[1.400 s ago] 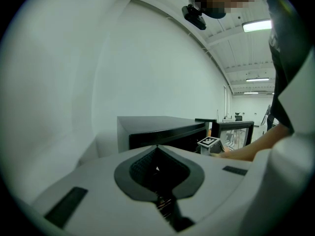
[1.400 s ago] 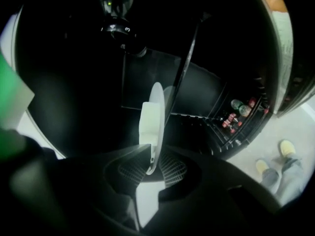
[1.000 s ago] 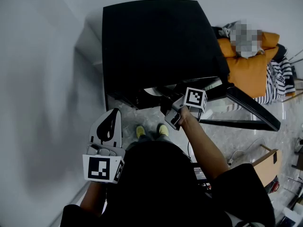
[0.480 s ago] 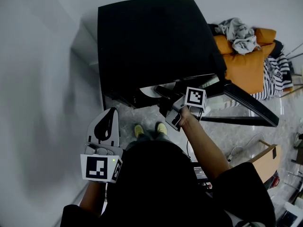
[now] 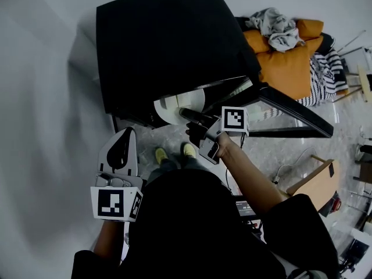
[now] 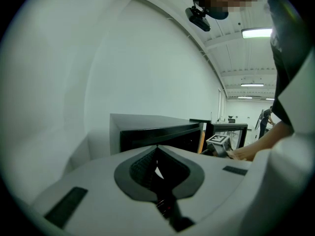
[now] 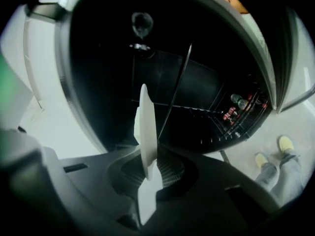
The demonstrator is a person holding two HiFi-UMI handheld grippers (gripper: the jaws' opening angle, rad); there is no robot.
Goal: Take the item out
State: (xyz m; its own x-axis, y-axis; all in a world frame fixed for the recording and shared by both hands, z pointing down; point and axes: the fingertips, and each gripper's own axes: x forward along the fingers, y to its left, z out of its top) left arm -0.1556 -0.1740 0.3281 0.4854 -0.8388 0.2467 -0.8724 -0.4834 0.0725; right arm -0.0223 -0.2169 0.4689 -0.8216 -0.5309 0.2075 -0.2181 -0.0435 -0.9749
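Observation:
A white plate (image 5: 170,107) sticks out of the open front of a black cabinet (image 5: 168,45). My right gripper (image 5: 188,115) has its jaws closing on the plate's near rim. In the right gripper view the plate (image 7: 146,127) stands edge-on between the ribbed pads (image 7: 167,170), which touch it, with the cabinet's dark inside (image 7: 197,92) behind. My left gripper (image 5: 120,145) hangs apart at the lower left, shut and with nothing in it. In the left gripper view its jaws meet at the left gripper (image 6: 157,170), with the cabinet (image 6: 147,127) beyond.
The cabinet's glass door (image 5: 290,114) swings open to the right. Small bottles (image 7: 240,106) sit in the door's rack. An orange cushion with clothes (image 5: 285,57) lies behind. The person's yellow shoes (image 5: 173,152) stand on the stone floor. A white wall runs along the left.
The white plate now shows further out of the cabinet's front. The head view has shifted, so the cabinet sits more to the left. My left gripper has sunk a little.

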